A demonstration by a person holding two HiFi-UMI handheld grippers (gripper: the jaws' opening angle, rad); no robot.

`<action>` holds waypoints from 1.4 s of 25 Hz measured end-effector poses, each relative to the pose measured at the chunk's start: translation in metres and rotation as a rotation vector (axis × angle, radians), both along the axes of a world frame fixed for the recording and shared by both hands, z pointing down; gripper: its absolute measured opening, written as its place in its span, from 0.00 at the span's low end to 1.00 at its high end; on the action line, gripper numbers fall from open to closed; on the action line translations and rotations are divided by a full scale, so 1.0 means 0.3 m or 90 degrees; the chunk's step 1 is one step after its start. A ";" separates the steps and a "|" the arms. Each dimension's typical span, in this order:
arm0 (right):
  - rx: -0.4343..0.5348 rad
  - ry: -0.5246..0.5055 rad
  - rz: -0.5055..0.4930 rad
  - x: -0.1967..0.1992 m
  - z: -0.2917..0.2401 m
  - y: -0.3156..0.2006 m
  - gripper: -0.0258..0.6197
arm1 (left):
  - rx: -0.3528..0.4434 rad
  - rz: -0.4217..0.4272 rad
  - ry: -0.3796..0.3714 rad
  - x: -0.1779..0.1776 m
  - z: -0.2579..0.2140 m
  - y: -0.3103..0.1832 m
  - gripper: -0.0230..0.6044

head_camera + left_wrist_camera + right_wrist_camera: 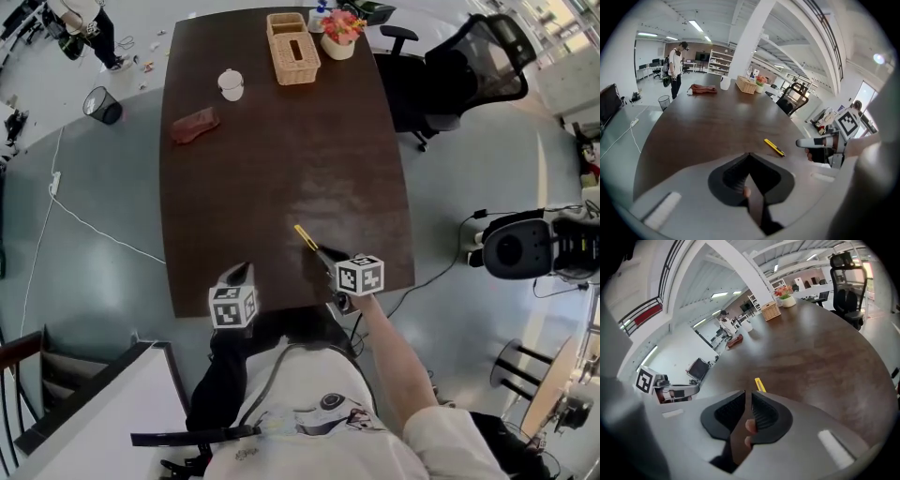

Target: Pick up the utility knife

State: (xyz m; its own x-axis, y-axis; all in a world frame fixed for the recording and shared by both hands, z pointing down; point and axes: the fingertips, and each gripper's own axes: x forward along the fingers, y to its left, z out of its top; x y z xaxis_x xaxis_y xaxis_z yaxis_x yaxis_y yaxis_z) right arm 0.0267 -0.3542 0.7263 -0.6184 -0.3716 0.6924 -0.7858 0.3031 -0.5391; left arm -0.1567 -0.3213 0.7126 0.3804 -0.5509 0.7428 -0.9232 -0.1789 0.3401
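Observation:
The yellow utility knife (306, 236) lies on the dark brown table (281, 169), near its front right corner. My right gripper (323, 251) hovers just behind the knife's near end. In the right gripper view its jaws stand a little apart, with nothing between them (748, 392), and the knife (760, 385) shows just past their tips. My left gripper (244, 270) hangs over the table's front edge, left of the knife, and its jaws meet at the tips (749, 153). From the left gripper view the knife (774, 146) lies ahead to the right, with the right gripper (801, 142) beside it.
At the far end of the table stand a wicker basket (292, 47), a pot of flowers (339, 36) and a white cup (231, 84). A reddish pouch (195, 125) lies near the left edge. A black office chair (469, 66) stands to the right and a waste bin (101, 105) to the left.

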 end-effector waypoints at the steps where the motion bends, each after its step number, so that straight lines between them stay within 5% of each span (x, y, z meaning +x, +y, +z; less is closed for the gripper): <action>1: -0.007 -0.002 -0.009 0.001 0.018 -0.013 0.11 | -0.003 0.001 0.000 -0.001 0.006 -0.003 0.03; 22: -0.091 0.042 -0.178 -0.051 0.208 -0.036 0.19 | -0.078 0.019 -0.009 0.055 0.114 -0.034 0.10; 29: -0.055 0.127 -0.195 -0.048 0.225 -0.032 0.16 | -0.083 0.010 -0.010 0.035 0.120 -0.011 0.10; 35: 0.014 0.262 -0.210 -0.064 0.228 -0.029 0.14 | -0.086 0.005 -0.006 0.040 0.124 0.007 0.09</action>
